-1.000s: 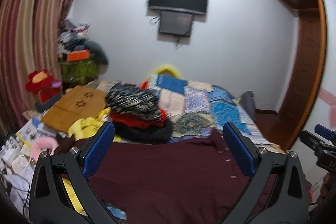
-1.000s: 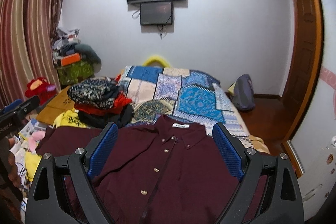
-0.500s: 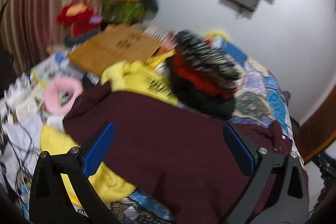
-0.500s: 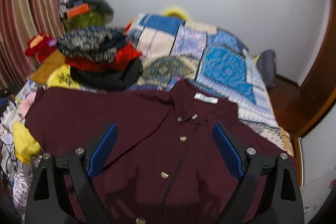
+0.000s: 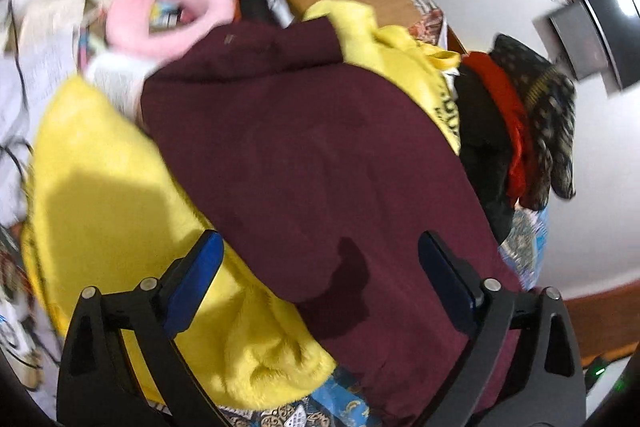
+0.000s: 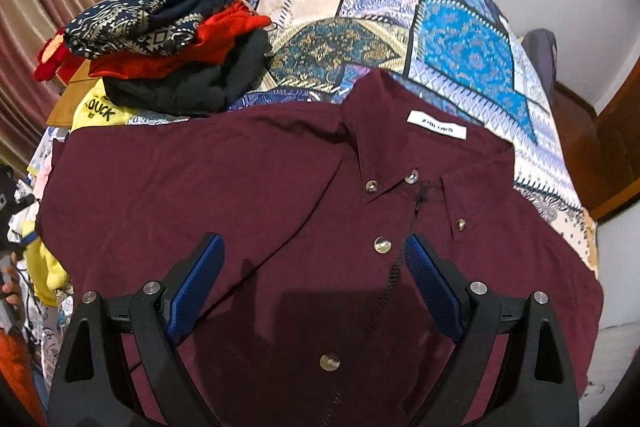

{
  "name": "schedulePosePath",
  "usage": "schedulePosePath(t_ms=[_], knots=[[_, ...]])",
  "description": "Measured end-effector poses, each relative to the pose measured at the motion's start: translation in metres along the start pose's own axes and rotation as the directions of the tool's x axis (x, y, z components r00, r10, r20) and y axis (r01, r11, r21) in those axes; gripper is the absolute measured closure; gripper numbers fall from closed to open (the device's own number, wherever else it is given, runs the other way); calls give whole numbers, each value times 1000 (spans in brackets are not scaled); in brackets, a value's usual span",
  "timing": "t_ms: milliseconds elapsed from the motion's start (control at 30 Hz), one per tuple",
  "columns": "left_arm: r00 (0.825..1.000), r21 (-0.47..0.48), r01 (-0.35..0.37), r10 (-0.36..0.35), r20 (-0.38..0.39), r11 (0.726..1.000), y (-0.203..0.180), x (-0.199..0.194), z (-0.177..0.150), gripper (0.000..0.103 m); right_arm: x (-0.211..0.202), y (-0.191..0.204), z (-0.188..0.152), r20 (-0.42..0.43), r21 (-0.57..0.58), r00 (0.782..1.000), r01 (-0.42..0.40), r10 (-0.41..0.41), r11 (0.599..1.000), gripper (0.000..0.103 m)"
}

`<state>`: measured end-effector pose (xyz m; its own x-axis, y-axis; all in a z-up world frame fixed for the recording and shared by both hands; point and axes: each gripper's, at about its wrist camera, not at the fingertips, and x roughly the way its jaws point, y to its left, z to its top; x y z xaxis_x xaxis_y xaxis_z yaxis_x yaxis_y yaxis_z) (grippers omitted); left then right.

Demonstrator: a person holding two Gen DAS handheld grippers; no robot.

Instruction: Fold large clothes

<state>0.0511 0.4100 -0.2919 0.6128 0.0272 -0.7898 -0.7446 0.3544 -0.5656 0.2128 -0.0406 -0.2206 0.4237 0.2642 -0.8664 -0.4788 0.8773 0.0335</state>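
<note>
The left gripper [image 5: 318, 269] is held with jaws spread, just narrowed, over the maroon shirt [image 5: 304, 155] sleeve, apparently clear of it in the blur. The right gripper [image 6: 314, 275] is gaped above the buttoned front. Beyond, folded clothes [image 6: 168, 43] are stacked on the patchwork bedspread [image 6: 440, 27].

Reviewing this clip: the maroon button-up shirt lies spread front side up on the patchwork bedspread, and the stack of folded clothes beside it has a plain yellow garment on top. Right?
Not quite. The stack of folded clothes is topped by a dark navy patterned garment, not a plain yellow one, as the right wrist view shows. The maroon button-up shirt does lie front side up on the patchwork bedspread.
</note>
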Motion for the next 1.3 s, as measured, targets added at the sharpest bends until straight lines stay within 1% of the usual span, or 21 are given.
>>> schedulePosePath(t_ms=[33,100,133,167,200,233,267,300,333,400,500,567,667,733,800,900,1000,1100,1167,1233,1300], knots=[[1000,-26,15,-15,-12,1000,6,5,1,15,2,-1,-1,-6,8,1000,-3,3,1000,13],[999,-50,29,-31,-37,998,12,15,2,22,6,0,-1,-16,15,1000,-2,2,1000,13],[999,-64,16,-18,-37,998,14,18,2,33,7,1,-2,-21,17,1000,-1,1,1000,13],[1000,-68,-4,2,-31,998,15,19,3,38,8,1,-2,-25,17,1000,-1,1,1000,13],[999,-64,-26,24,-25,998,15,19,4,48,9,1,-2,-29,18,1000,1,-1,1000,13],[999,-57,-44,43,-13,997,14,18,4,54,9,1,-2,-32,18,999,3,-2,1000,13],[999,-42,-54,54,0,998,11,17,4,56,9,1,-3,-35,18,999,4,-4,1000,13],[997,-23,-71,72,14,997,7,16,4,63,9,2,-3,-35,18,999,5,-5,1000,13],[994,11,-107,107,34,994,1,13,3,70,9,1,-2,-34,18,999,5,-5,1000,13],[982,70,-177,172,78,982,-10,7,2,79,7,2,-3,-26,16,1000,4,-4,1000,13],[960,157,-256,232,154,954,-28,-8,-3,90,2,3,-4,-8,12,1000,2,-2,1000,13],[949,201,-281,241,204,938,-40,-19,-6,91,-2,3,-6,4,7,1000,-6,6,1000,13],[934,273,-301,224,279,914,-64,-37,-11,94,-8,4,-8,22,2,1000,-15,14,1000,13],[931,323,-292,189,313,900,-86,-47,-12,97,-14,2,-9,39,2,999,-20,20,1000,13],[936,368,-255,133,325,894,-107,-56,-14,97,-20,-1,-9,57,9,998,-25,25,1000,13],[950,442,-166,23,312,882,-146,-70,-19,98,-33,-8,-10,93,22,995,-28,26,999,13],[954,531,-98,-74,292,842,-191,-78,-33,99,-46,-19,-13,130,41,991,-22,17,999,13],[950,629,-27,-177,259,777,-239,-86,-57,100,-56,-30,-18,157,62,988,-2,-7,998,13],[948,685,30,-239,212,728,-269,-88,-76,100,-61,-37,-22,163,75,987,1,-13,997,13],[946,733,107,-295,132,672,-296,-87,-97,100,-65,-44,-27,169,91,986,3,-19,996,13],[947,776,153,-316,63,612,-320,-80,-119,100,-68,-51,-32,172,104,985,13,-30,995,13]])
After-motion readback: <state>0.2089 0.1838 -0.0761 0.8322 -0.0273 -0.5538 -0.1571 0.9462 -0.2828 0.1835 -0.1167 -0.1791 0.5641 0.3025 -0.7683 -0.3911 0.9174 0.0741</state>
